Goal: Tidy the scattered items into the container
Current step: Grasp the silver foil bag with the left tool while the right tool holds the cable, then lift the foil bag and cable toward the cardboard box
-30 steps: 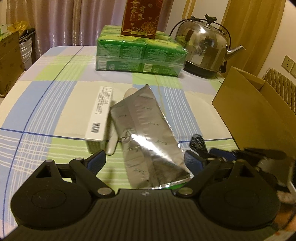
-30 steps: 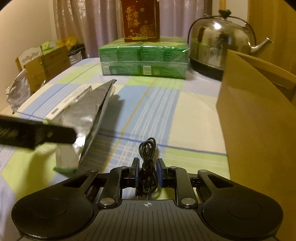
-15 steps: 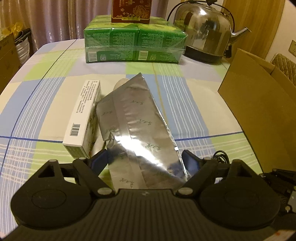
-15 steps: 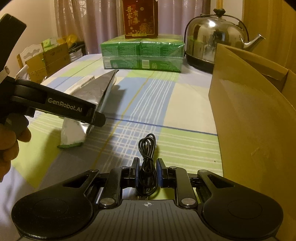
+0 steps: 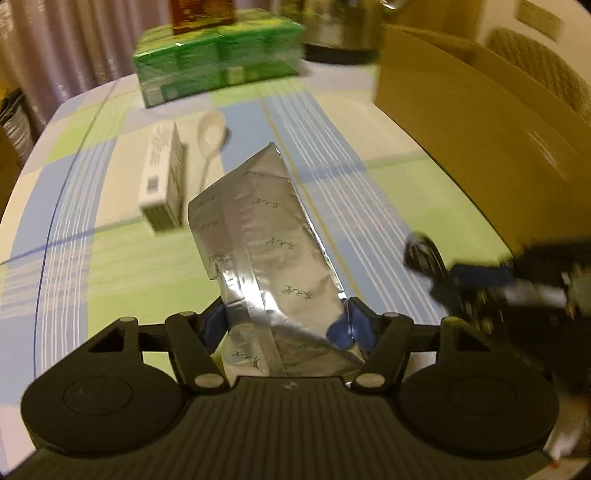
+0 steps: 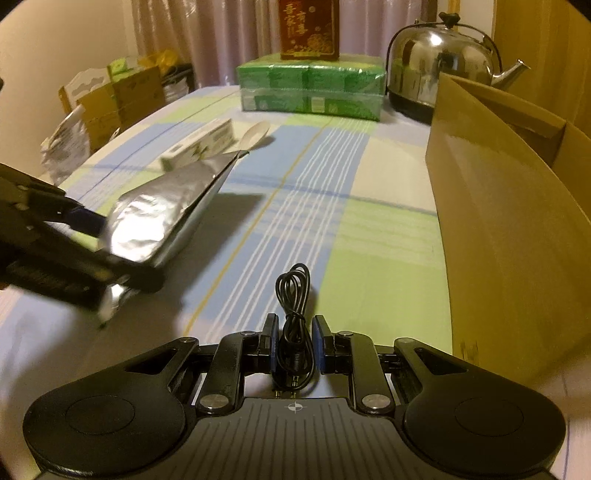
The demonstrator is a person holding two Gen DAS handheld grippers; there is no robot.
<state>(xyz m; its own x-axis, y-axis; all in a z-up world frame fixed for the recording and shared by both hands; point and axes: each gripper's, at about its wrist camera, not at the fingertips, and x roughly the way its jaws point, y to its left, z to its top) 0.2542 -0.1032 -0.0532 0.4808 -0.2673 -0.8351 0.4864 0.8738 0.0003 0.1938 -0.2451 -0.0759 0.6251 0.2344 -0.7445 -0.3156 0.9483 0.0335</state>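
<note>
A silver foil pouch [image 5: 258,229] sits between the jaws of my left gripper [image 5: 288,321], which are closing; both blue pads press its near end. In the right wrist view the pouch [image 6: 162,214] hangs tilted above its shadow on the checked tablecloth. My right gripper [image 6: 294,339] is shut on a coiled black cable [image 6: 293,291], which it holds above the table. The brown cardboard box [image 6: 498,229] stands open at the right. A white carton [image 5: 162,177] and a white plastic spoon [image 5: 210,133] lie on the cloth beyond the pouch.
At the table's far end a green shrink-wrapped pack [image 6: 310,88] carries a dark red box [image 6: 308,29], beside a steel kettle [image 6: 439,70]. Cardboard boxes [image 6: 122,96] and a crumpled bag [image 6: 66,147] sit off the left edge.
My left gripper's jaws have closed onto the foil pouch and raised it off the cloth, uncovering the spoon. The right gripper has carried the cable forward along the box.
</note>
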